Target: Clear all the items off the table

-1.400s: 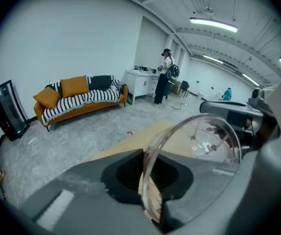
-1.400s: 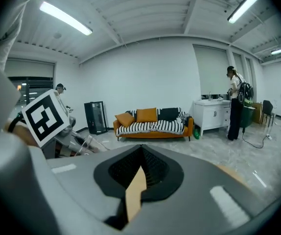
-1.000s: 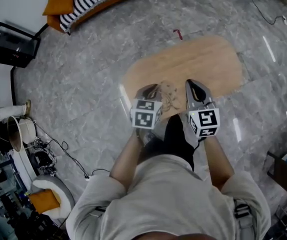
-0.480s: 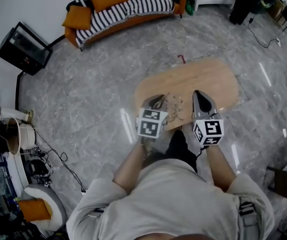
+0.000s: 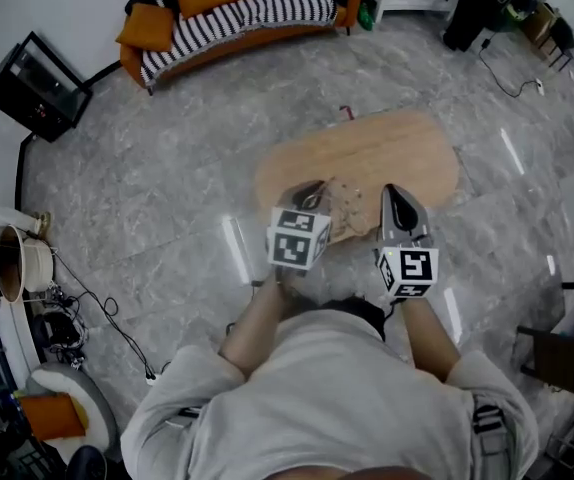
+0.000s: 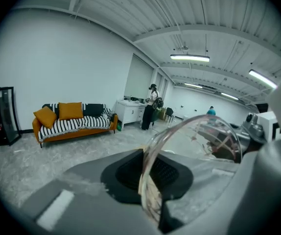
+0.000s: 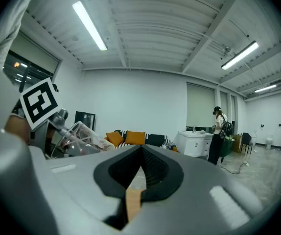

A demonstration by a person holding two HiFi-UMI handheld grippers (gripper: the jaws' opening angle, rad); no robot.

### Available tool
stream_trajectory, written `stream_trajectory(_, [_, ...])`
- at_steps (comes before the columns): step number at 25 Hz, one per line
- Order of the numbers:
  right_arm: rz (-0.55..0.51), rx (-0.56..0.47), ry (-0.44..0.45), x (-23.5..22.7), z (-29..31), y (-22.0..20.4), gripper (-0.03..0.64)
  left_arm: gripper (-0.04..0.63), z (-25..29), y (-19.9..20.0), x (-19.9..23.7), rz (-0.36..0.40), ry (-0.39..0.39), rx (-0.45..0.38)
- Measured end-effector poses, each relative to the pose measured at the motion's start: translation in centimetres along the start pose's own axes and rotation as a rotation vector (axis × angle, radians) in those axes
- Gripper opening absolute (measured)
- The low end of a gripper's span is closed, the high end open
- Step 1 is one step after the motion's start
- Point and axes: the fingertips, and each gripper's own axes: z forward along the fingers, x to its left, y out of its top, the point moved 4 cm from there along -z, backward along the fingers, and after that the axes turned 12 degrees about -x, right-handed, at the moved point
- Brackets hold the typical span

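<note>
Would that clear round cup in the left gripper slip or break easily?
Probably slippery: the clear thin-walled round cup looks smooth, and the left gripper pinches only its rim. Likely light: one edge grip carries it. Glass or plastic, I cannot tell.

A light wooden oval table [image 5: 387, 158] stands at the centre of the frame on a glossy grey marble-patterned floor [image 5: 167, 168], its long side running from lower left to upper right. A small red object [image 5: 346, 114] lies on the floor just beyond the table's far edge. At upper left, an orange sofa with a black-and-white striped cover [image 5: 237, 8] sits on the same floor; a black cable [image 5: 507, 78] trails across it at upper right.
</note>
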Motion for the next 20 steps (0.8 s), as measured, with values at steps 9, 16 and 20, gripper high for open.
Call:
stream_trajectory(9, [-0.028,-0.064,-0.036,-4.0,-3.6,1.5,0.005,0.041,0.4,0.6,-4.7,0.020,0.014,-0.058])
stream_trajectory(16, [-0.006,-0.082,-0.005,-6.7,-7.5,1.8,0.005,0.041,1.0,-0.6,-9.7,0.019,0.032,-0.076])
stream_trajectory(20, [-0.019,-0.083,0.010,-7.8,-9.2,1.3,0.005,0.041,1.0,-1.1,-11.4,0.028,0.049,-0.087])
